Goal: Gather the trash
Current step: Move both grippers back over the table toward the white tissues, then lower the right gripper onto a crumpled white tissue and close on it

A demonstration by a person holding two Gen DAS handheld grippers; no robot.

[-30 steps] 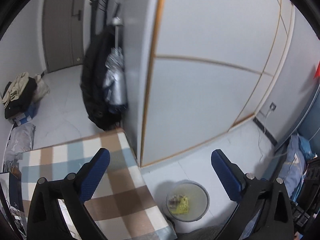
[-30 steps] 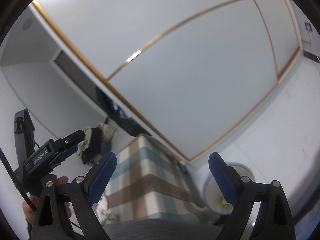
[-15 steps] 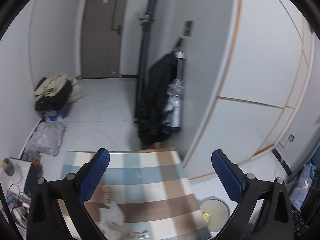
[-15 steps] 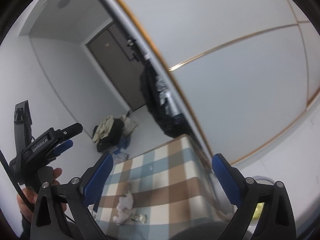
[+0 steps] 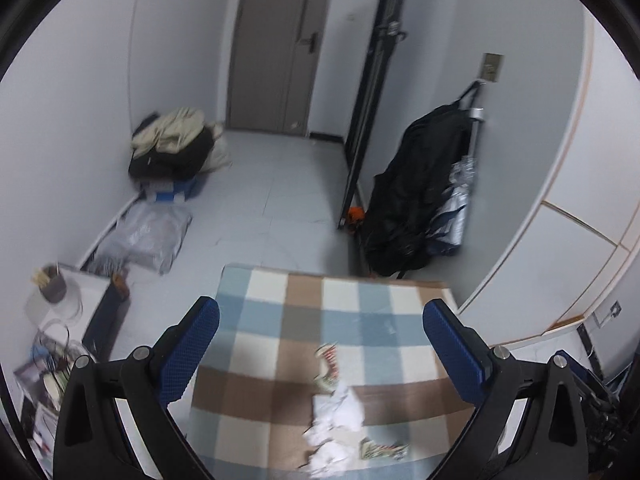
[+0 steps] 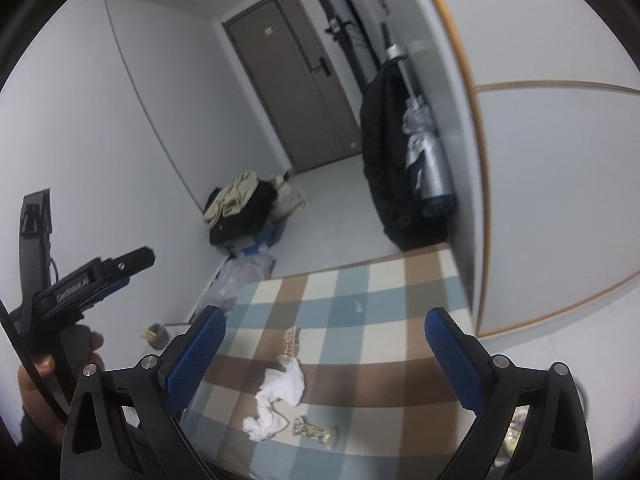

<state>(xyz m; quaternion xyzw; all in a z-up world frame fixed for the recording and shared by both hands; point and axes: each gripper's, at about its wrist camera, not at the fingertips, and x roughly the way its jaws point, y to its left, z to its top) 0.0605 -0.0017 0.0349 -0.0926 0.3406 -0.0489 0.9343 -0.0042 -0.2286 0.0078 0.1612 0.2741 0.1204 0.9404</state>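
A table with a blue, brown and cream checkered cloth (image 5: 280,344) lies below both grippers. On its near part lie a crumpled white tissue (image 5: 340,404), a printed wrapper (image 5: 326,364) just beyond it and a second wrapper (image 5: 382,449) nearer me. The right wrist view shows the same tissue (image 6: 280,390) and wrappers (image 6: 291,342) (image 6: 316,436). My left gripper (image 5: 320,306) is open and empty above the cloth. My right gripper (image 6: 325,315) is open and empty too. A hand (image 6: 40,376) holds the left gripper (image 6: 128,270) at the left of that view.
A bin rim (image 6: 582,394) peeks out at the table's right, by the white wardrobe (image 6: 560,200). A black coat and umbrella (image 5: 420,200) hang past the table. Clothes (image 5: 172,148) and a grey bag (image 5: 148,236) sit on the floor. A small cluttered shelf (image 5: 60,320) stands left.
Both views have swung left from the wardrobe and the floor bin to the table and hallway. The tissue and wrappers have come into view. Both grippers stayed open.
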